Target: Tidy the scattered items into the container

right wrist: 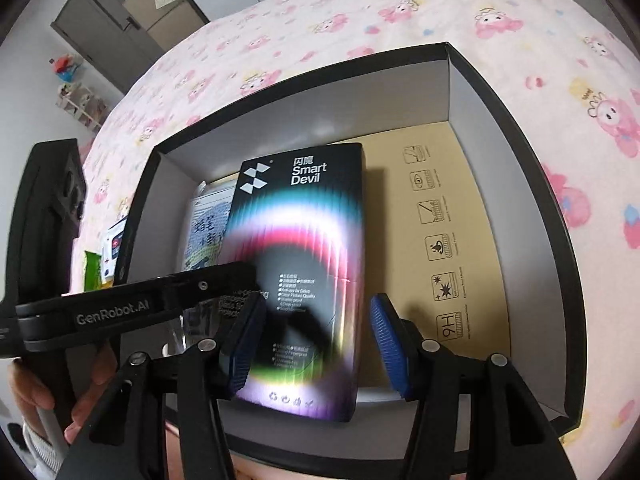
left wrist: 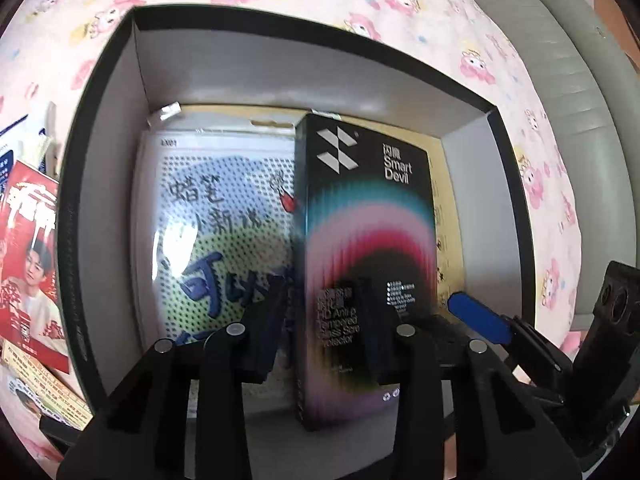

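The container is a black box with grey inner walls on the bed. On its floor lies a clear pouch with a dotted print and handwriting. A black "Smart Devil" box with a rainbow arc hangs over the floor and casts a shadow. My right gripper is shut on its near end, one blue pad on each long edge. My left gripper reaches in from the left with a narrow gap. One finger is beside the box's left edge and the other is over its face.
A brown card with icons covers the container floor on the right. Left of the container lie a red leaflet, a green packet and a white and blue carton. A pink cartoon sheet covers the bed. A hand holds the left gripper.
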{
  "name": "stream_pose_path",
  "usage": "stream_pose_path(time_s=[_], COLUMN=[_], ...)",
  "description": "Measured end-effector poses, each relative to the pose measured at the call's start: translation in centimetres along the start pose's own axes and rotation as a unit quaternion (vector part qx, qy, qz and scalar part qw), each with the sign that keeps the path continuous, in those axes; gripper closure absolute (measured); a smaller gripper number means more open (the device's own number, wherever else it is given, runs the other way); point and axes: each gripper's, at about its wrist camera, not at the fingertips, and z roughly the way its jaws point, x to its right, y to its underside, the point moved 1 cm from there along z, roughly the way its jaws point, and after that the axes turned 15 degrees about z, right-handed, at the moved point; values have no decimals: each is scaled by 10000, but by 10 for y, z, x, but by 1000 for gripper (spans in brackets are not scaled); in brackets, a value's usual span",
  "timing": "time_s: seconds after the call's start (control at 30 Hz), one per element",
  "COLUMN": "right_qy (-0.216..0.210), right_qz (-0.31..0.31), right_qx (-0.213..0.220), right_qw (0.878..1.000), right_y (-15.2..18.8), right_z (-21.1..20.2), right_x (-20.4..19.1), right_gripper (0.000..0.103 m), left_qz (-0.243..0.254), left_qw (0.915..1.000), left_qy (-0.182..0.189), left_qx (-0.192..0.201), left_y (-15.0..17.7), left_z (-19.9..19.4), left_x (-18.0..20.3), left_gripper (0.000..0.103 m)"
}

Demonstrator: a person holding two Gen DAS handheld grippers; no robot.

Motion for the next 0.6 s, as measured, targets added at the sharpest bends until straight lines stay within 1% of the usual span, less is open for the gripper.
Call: stream_pose_path(time_s=[0.07,0.13,0.2,0.3,0.4,0.47,0.57,0.6], right_qy=[89,123,50,-77,-167,-229,-322,-281], right_qz=[-84,-159,-276,-498,-711,-811,-898,-967], right_qx=[-5,33,97,179,121,67,9,-30], right_qw=[9999,9998,9996,9986,9973,9964,9954,9949], right_y=[4,8,10,11,17,19,19,21], right_z=[3,3,0,-4,-4,1,7,11], right_x=[-1,-3,-9,-20,-29,-38,-52,-56], right_gripper=[51,51,51,51,51,51,51,51], left_qz=[70,154,234,144,176,179,79,87], left_qw=[9998,9994,9988,9988,9986,9987,9987,9989], left_qy=[-155,-276,-321,-172,-39,73,395,380], left_qx=[64,157,298,443,500,474,302,241], left_y=[0,1,3,8,11,11,6,7], left_z=[-5,-10,-16,-18,-22,-21,-11,-7], left_x=[0,0,-1,-7,-7,-6,-11,-11], left_gripper=[72,72,72,72,72,72,72,72])
